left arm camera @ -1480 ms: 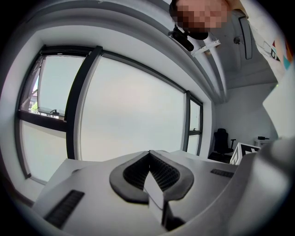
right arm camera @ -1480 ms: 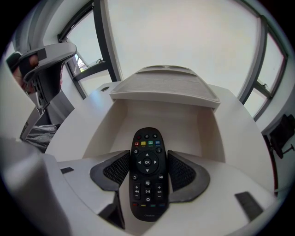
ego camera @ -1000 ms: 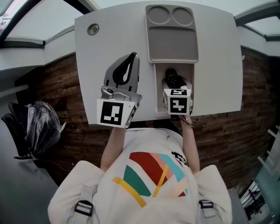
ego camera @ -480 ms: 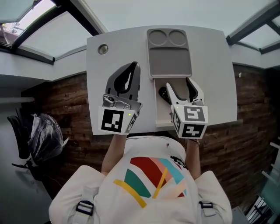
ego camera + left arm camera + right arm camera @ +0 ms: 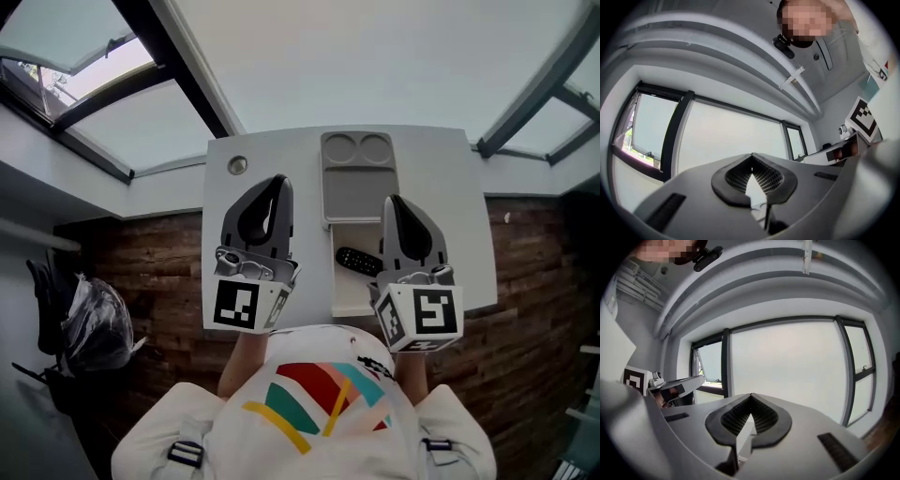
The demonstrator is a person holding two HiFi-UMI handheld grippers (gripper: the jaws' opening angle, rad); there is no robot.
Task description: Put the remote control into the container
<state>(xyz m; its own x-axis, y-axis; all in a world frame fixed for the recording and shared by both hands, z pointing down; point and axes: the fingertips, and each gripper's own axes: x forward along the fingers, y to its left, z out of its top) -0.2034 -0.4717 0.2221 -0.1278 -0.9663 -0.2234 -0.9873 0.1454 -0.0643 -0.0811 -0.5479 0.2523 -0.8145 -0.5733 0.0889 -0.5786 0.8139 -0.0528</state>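
Note:
In the head view the black remote control (image 5: pixel 357 261) lies at a slant inside the white open container (image 5: pixel 351 297) on the white table (image 5: pixel 441 197). My right gripper (image 5: pixel 391 201) is just right of the container, lifted clear of the remote, its jaws shut with nothing between them. My left gripper (image 5: pixel 280 179) hovers over the table left of the container, also shut and empty. Both gripper views look upward at windows: the left gripper (image 5: pixel 751 155) and the right gripper (image 5: pixel 751 395) each show their jaw tips meeting.
A grey tray (image 5: pixel 358 192) with two round recesses lies just beyond the container. A round metal grommet (image 5: pixel 237 166) sits at the table's far left corner. A black bag (image 5: pixel 90 321) rests on the floor at the left, by the brick wall.
The right gripper has released the remote in the container, lifted out, moved right and shut. The left gripper stayed shut. The head view has tilted upward.

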